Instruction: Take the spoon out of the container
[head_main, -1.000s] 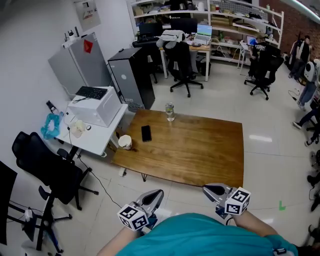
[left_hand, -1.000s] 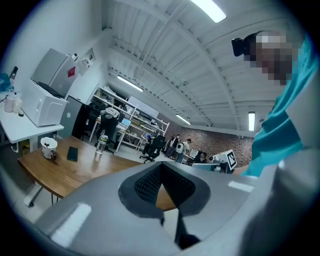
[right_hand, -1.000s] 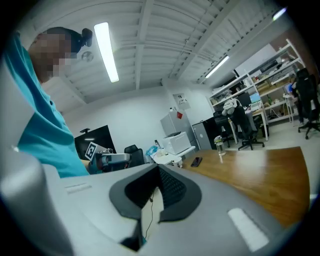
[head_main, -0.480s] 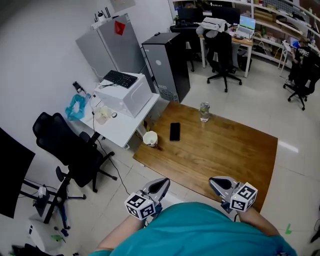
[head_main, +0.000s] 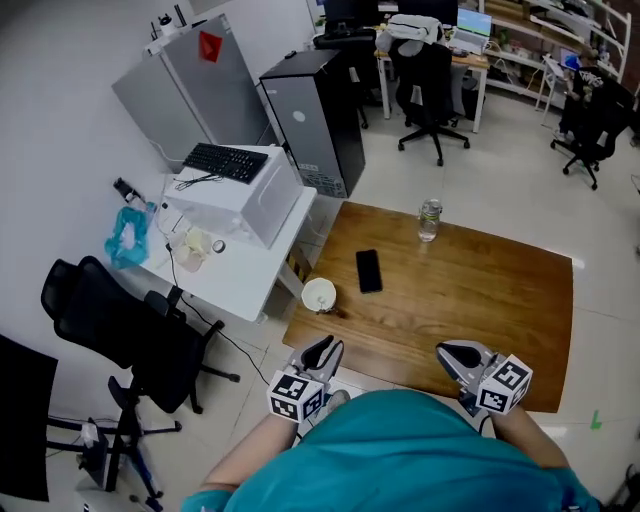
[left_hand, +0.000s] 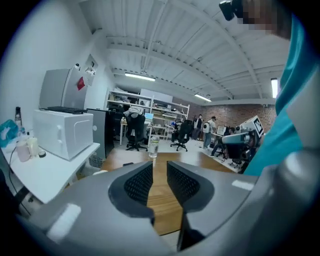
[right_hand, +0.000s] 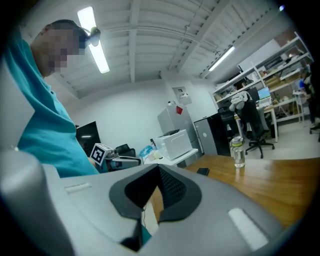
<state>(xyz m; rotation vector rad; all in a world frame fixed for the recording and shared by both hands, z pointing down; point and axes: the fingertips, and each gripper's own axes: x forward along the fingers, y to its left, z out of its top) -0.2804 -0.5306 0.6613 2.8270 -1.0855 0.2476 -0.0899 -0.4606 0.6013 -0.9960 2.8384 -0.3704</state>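
**While the cup waits at the corner, both claws hang short of the wood**

Because the person in the teal shirt stands at the near edge of the low brown wooden surface (head_main: 480, 300), both tools sit close to the body and no reach has begun. The left claw (head_main: 325, 350) points at the near left corner. Its jaws are opening, with a narrow slot between the ribbed pads and only bare wood showing through it. I take that as getting ready to grasp rather than letting anything go. The right claw (head_main: 458, 356) hangs over the near right edge with its tips together and nothing in them, so it looks like the idle one.

The small round white cup (head_main: 319, 296) stands at the left corner of the wood, just ahead of the left claw, and is the only container I can see. I would guess the spoon is in it, but from above it is too small to make out a handle. The flat black phone (head_main: 369, 270) lies near the cup, and the clear plastic water bottle (head_main: 429, 220) stands upright by the far edge, well clear of the path. With the cup so near the edge, a clumsy pull might tip it off the wood.
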